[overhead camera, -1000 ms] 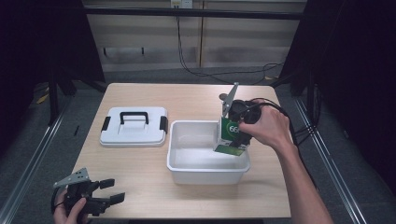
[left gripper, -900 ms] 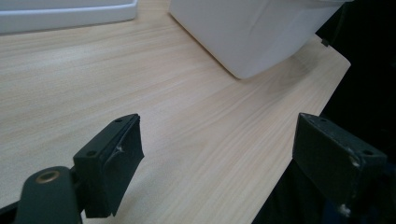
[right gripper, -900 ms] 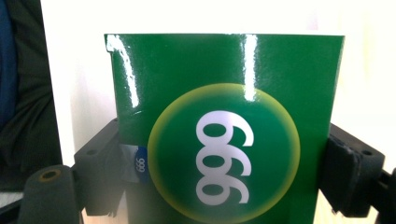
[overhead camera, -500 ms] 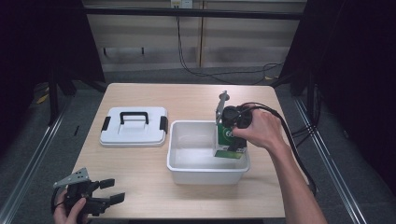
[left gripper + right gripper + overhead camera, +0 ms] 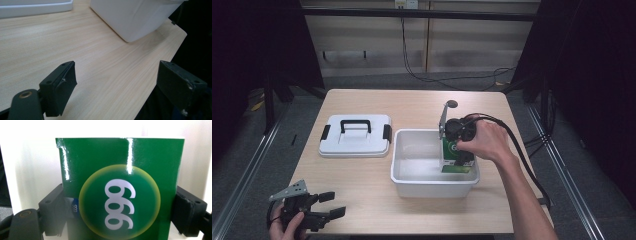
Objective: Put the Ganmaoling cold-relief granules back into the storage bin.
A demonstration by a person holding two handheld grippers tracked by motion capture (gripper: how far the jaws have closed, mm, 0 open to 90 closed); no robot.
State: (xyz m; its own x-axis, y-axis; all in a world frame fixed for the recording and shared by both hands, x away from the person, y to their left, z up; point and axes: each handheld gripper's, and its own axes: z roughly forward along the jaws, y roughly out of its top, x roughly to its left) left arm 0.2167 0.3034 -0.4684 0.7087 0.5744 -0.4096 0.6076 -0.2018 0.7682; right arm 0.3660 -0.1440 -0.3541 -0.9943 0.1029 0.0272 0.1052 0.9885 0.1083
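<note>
A green box (image 5: 120,192) with a yellow-ringed circle and white "999" print sits between my right gripper's jaws, which press on its two sides. In the high view my right gripper (image 5: 458,161) holds that green box (image 5: 451,150) down inside the white bin (image 5: 411,182), at the bin's right end. My left gripper (image 5: 328,205) rests at the table's front left corner, held by a hand, jaws wide apart. In the left gripper view its black fingers (image 5: 60,85) frame bare wood, with the white bin (image 5: 135,17) farther off.
A white lid (image 5: 354,142) with a black handle and side latches lies flat on the table left of the bin. A black cable trails from the right gripper off the table's right side. Dark floor and rails surround the wooden table (image 5: 362,195).
My right gripper has moved left and lowered the green box deeper into the bin. The left gripper has stayed where it was.
</note>
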